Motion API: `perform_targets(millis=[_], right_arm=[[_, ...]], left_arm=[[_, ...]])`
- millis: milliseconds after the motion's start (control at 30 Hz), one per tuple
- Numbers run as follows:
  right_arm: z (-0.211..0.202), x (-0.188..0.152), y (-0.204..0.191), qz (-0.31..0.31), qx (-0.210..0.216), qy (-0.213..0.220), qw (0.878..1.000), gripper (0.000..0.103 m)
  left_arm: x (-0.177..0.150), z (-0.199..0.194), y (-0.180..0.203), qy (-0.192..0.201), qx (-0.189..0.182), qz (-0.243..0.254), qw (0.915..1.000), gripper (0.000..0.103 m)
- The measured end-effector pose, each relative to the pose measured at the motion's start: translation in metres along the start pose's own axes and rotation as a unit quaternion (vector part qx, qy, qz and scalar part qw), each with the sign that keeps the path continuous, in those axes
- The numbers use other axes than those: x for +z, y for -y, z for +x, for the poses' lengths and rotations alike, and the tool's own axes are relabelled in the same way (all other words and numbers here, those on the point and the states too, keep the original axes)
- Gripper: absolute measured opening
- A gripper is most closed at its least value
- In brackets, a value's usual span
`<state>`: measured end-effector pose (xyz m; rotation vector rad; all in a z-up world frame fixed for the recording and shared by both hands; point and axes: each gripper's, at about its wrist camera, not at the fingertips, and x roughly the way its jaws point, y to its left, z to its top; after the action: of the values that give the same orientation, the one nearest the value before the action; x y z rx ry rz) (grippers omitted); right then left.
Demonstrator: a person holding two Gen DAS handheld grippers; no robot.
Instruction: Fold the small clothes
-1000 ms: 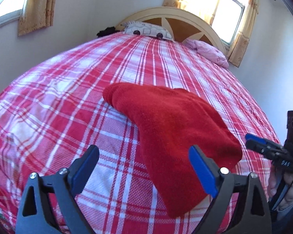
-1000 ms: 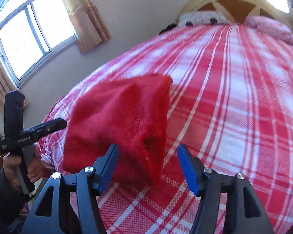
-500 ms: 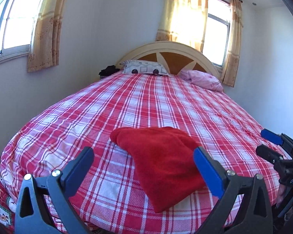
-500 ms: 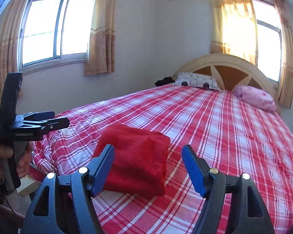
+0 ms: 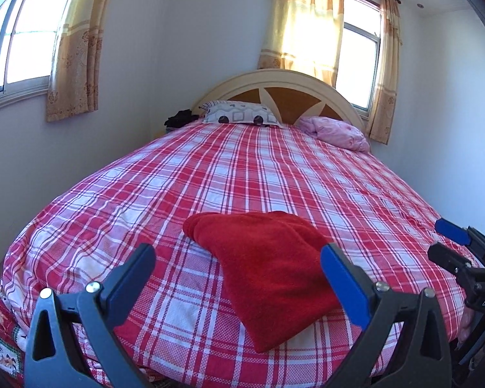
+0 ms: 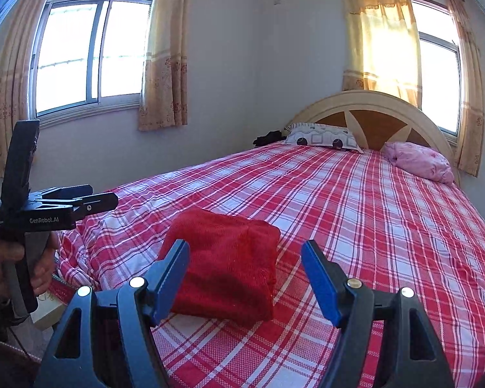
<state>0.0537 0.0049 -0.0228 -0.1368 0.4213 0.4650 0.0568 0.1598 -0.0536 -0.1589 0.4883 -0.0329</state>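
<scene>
A red fleece garment (image 5: 268, 265) lies folded into a compact block near the foot of the bed (image 5: 242, 168), flat on the red and white plaid cover. My left gripper (image 5: 239, 258) hangs above and short of it, wide open, nothing between its blue pads. In the right wrist view the same folded red garment (image 6: 226, 262) sits just beyond my right gripper (image 6: 245, 258), which is open and holds nothing. A hand holds the left gripper (image 6: 90, 199) at the left edge of that view. The right gripper (image 5: 449, 242) shows at the right edge of the left wrist view.
A patterned pillow (image 5: 239, 113) and a pink bundle (image 5: 336, 132) lie by the arched headboard (image 5: 274, 84). A dark item (image 5: 181, 118) sits at the bed's far left corner. Curtained windows (image 6: 90, 51) line both walls. The bed's foot edge drops off just below the grippers.
Both grippers have pulled back and up from the red garment, which stays folded on the bed. The views now take in the whole room; little differs over the last half second.
</scene>
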Motion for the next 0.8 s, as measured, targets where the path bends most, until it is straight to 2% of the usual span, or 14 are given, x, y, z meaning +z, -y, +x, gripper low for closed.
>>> perform_targets(millis=[433, 667, 800], right_arm=[[-0.004, -0.001, 0.004, 0.009, 0.0, 0.007, 1.0, 0.072], [-0.008, -0.001, 0.006, 0.015, -0.003, 0.015, 1.0, 0.072], [-0.013, 0.001, 0.008, 0.02, -0.007, 0.026, 0.999, 0.072]], left_arm=[[-0.001, -0.002, 0.009, 0.0, -0.002, 0.026, 0.9997, 0.103], [0.002, 0.0, 0.016, -0.015, 0.018, 0.04, 0.9989, 0.103], [0.004, -0.006, 0.017, -0.005, 0.017, 0.037, 0.9992, 0.103]])
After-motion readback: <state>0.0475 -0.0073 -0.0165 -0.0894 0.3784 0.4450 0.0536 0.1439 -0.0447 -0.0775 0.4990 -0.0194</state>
